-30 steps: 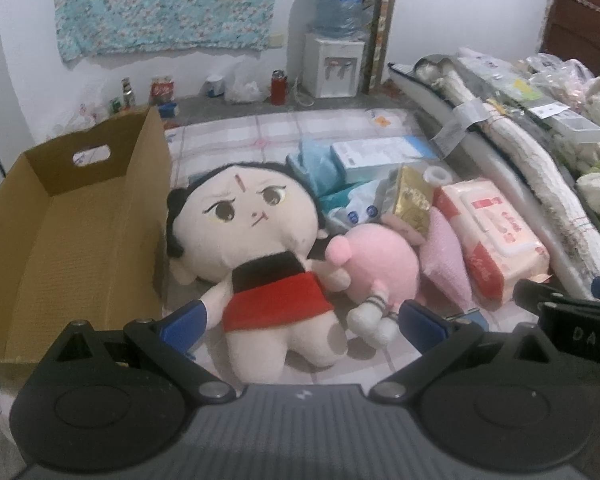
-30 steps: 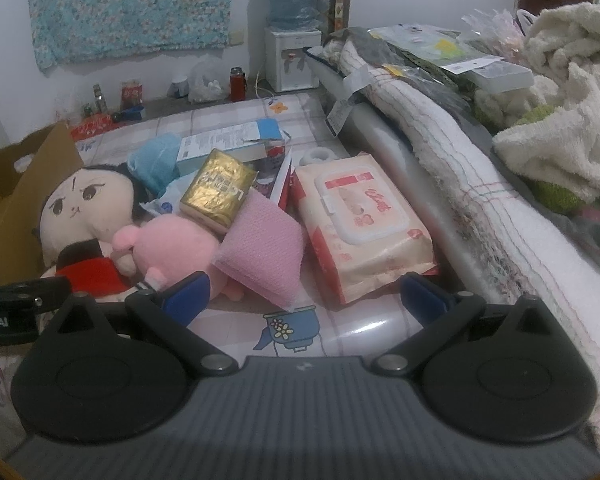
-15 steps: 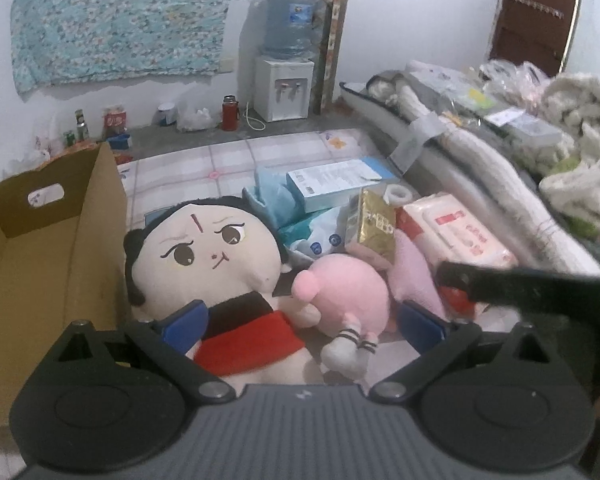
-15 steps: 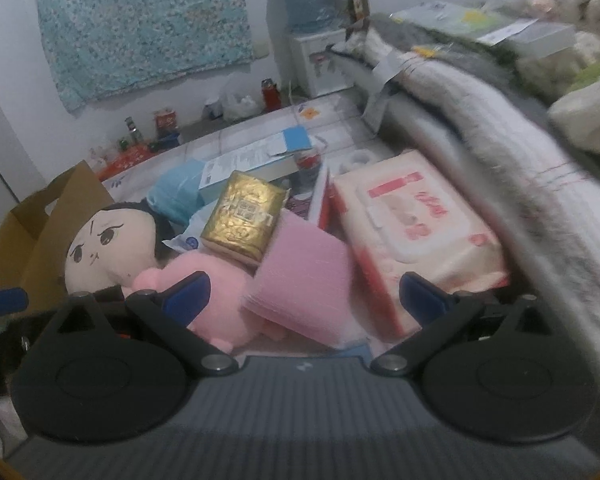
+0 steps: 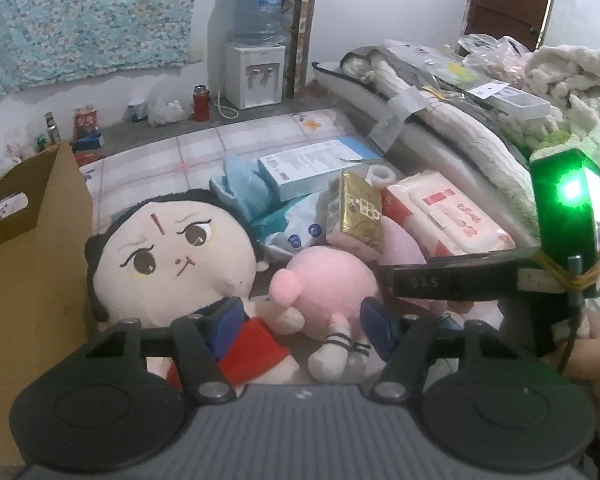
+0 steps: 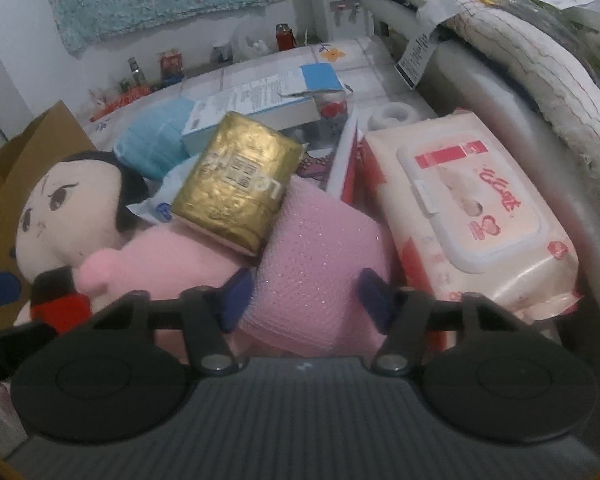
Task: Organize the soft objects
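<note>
A big-headed doll (image 5: 168, 256) in a red dress lies beside a round pink plush (image 5: 324, 280) on the tiled cloth. My left gripper (image 5: 300, 326) hangs low over them. Its jaws are closing, with the plush's legs and arm between them and the left finger against the doll's dress. In the right wrist view, my right gripper (image 6: 306, 296) straddles a pink mesh sponge (image 6: 320, 248). Those jaws are closing too, and the pads flank the sponge's sides without visibly squeezing it. A gold packet (image 6: 236, 188) leans on the sponge and the plush (image 6: 172, 256).
An open cardboard box (image 5: 32, 264) stands left of the doll. A wet-wipes pack (image 6: 480, 216), a blue-and-white carton (image 5: 316, 164) and a blue cloth (image 5: 236, 188) crowd the pile. Rolled mats and blankets (image 5: 460, 132) line the right. A hand (image 5: 596, 352) holds the right tool.
Both grippers came down closer to the pile and their jaws narrowed from wide open. The right tool has moved into the right side of the left wrist view.
</note>
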`<state>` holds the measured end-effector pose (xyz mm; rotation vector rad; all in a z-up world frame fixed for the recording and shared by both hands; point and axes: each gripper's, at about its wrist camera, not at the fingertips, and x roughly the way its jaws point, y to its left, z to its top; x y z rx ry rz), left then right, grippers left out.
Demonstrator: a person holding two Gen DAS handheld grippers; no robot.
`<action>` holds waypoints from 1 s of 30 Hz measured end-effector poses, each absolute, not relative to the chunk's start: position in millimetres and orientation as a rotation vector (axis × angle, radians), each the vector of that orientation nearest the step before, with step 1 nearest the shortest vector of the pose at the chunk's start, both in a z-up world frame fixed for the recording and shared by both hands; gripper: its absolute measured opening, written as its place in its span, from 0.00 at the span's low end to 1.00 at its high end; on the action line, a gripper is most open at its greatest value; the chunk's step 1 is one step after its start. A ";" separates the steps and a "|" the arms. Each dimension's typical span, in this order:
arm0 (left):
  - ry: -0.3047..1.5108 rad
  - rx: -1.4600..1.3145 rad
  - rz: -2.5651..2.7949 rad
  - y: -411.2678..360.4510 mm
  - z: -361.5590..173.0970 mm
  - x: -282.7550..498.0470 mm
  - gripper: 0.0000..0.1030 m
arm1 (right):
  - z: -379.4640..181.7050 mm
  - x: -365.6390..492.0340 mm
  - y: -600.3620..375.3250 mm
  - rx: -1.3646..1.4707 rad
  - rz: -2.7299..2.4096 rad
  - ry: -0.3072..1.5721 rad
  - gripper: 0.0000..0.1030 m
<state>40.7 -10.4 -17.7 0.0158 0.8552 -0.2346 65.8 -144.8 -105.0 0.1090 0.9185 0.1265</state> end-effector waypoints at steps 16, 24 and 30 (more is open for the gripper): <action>0.906 0.120 -0.528 -86.4 -18.6 56.5 0.68 | -92.3 36.0 -246.1 0.509 0.188 0.882 0.30; 0.986 0.108 -0.602 -120.4 -33.8 79.8 0.69 | -116.0 41.1 -287.6 0.797 0.288 0.937 0.30; 1.003 0.184 -0.627 -151.8 -44.2 89.7 0.74 | -132.2 51.2 -300.4 0.950 0.369 1.007 0.32</action>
